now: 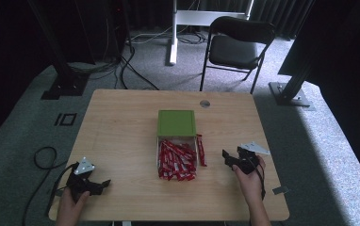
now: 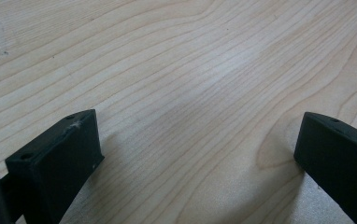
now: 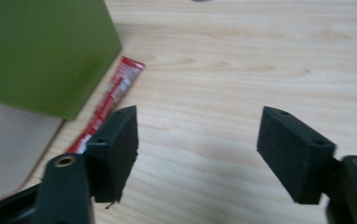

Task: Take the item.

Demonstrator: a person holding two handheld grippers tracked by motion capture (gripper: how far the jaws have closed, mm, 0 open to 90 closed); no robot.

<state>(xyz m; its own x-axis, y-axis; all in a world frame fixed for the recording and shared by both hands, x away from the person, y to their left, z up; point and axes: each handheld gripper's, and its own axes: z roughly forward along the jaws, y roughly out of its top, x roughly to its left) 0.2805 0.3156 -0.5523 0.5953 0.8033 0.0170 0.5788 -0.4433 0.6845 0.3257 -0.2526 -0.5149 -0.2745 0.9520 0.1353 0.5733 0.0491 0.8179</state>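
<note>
One wooden table [image 1: 121, 122] fills mid-frame; one green box [image 1: 176, 123] sits at its centre above a heap of red sachets [image 1: 175, 161] — too many to count. Two grippers — left gripper [image 1: 103, 184] lower left, right gripper [image 1: 226, 157] lower right — both gape, holding nothing.

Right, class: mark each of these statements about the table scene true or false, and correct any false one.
1. The green box stands near the table's middle. True.
2. The red packets lie on the far side of the box. False: they lie on its near side, towards the person.
3. The left tongs are shut on a packet. False: their jaws stand apart over bare wood.
4. The right tongs are open. True.
5. One loose packet lies to the right of the heap. True.
</note>
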